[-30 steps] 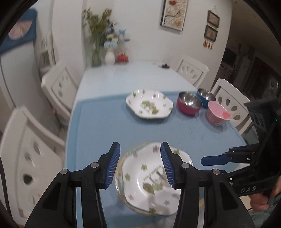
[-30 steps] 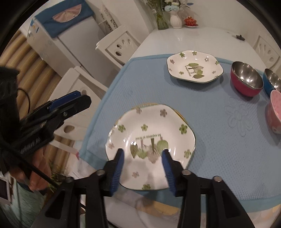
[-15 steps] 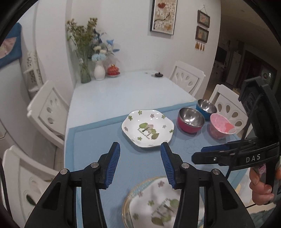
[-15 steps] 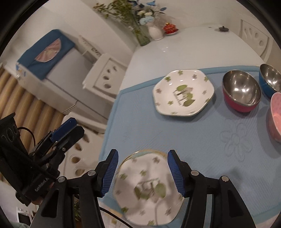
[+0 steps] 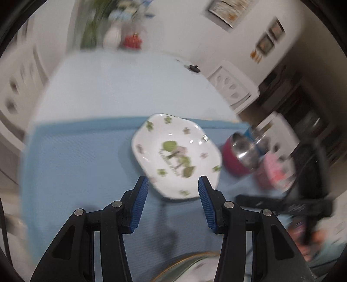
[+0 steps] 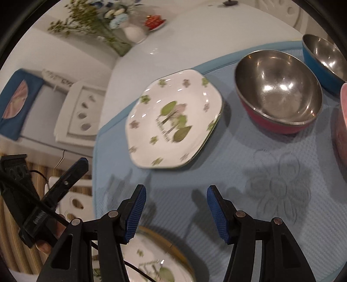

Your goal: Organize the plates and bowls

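A white plate with green leaf print lies alone on the blue mat; it also shows in the right wrist view. My left gripper is open and empty, just short of its near rim. My right gripper is open and empty, a little before the same plate. A stack of like plates lies at the near edge under my right gripper and shows in the left wrist view. A red steel bowl, a blue bowl and a pink bowl stand to the right.
The white table runs on behind the mat, with a flower vase and a small red dish at the far end. White chairs stand around the table.
Both grippers have moved forward from the near plate stack toward the lone plate, which now looks larger and closer. Both stay open. The left wrist view is blurred by motion.
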`<act>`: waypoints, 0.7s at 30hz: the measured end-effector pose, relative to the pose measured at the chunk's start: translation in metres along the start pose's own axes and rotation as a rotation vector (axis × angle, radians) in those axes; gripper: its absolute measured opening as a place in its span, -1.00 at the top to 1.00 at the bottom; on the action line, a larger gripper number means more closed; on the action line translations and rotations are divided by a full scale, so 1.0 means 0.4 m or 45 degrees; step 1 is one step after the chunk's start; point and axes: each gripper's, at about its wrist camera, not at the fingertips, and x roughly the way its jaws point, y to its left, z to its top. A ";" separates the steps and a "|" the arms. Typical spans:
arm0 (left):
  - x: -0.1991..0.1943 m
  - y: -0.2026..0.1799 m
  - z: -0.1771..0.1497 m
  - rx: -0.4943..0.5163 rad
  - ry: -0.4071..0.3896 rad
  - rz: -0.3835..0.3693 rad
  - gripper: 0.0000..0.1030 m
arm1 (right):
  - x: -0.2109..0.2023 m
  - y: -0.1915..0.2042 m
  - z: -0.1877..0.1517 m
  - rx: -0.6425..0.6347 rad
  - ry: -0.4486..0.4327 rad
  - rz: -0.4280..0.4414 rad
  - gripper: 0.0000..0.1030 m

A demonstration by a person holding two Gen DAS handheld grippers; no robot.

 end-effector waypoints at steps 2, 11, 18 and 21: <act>0.028 0.023 0.014 -0.032 -0.001 0.020 0.12 | 0.021 -0.013 0.023 0.021 0.014 0.015 -0.09; 0.164 0.057 0.060 -0.022 0.096 0.144 0.14 | 0.110 -0.040 0.104 0.007 -0.009 -0.088 -0.09; 0.208 0.096 0.082 -0.101 0.108 0.157 0.14 | 0.165 -0.058 0.136 0.044 -0.012 -0.071 -0.09; 0.221 0.098 0.087 -0.092 0.119 0.155 0.14 | 0.177 -0.051 0.148 0.011 -0.029 -0.084 -0.09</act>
